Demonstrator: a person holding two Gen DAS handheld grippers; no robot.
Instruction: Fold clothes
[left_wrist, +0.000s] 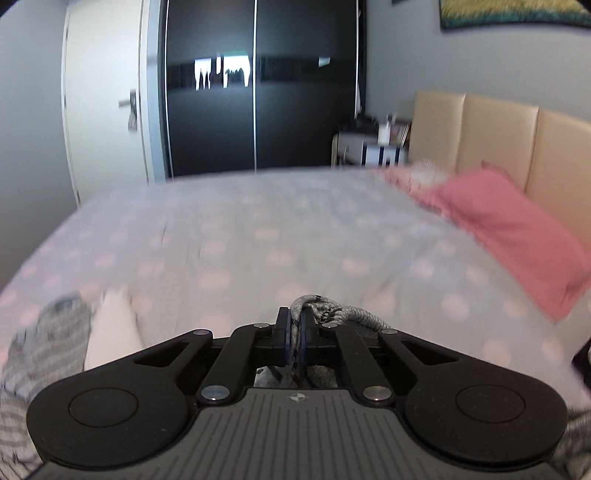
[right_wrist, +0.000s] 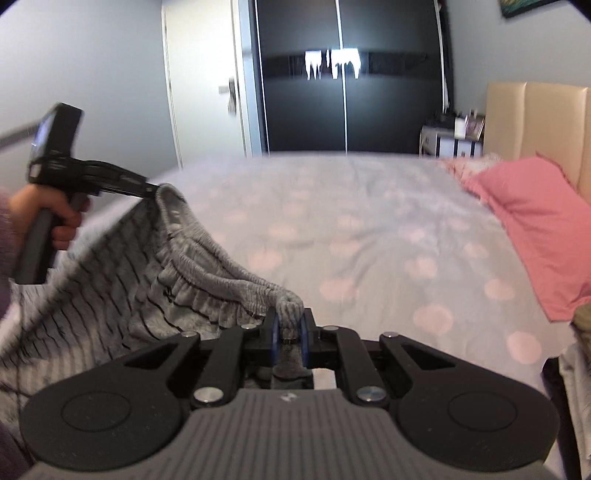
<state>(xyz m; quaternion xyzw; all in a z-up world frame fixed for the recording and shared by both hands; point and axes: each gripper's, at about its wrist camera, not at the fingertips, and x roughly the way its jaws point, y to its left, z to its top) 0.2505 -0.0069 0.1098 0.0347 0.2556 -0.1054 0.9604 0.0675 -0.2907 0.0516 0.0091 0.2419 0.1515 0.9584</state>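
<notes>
L wrist view: your left gripper (left_wrist: 294, 320) is clamped narrow on the elastic waistband of the grey striped pants (left_wrist: 334, 314); the bunched band sits right between the blue pads and trails off to the right over the gripper's linkage. More of the same striped fabric hangs blurred at the bottom-left corner, beside a white garment (left_wrist: 112, 332) on the bed (left_wrist: 258, 236). Pink pillow (left_wrist: 509, 229) lies far right, near the beige headboard (left_wrist: 495, 144); black wardrobe (left_wrist: 258, 92) stands behind the bed.

R wrist view: your right gripper (right_wrist: 289, 322) pinches the other end of the waistband, a thick fold of grey fabric pressed between its pads, jaws nearly closed on it. From there the pants (right_wrist: 122, 280) stretch up and left to the left gripper (right_wrist: 153, 189), which grips the far end of the band; the body of the garment sags below, between the two. Your left hand (right_wrist: 48, 214) wraps the handle. Both grippers are above the dotted bedcover, pants lifted off it at the top edge
</notes>
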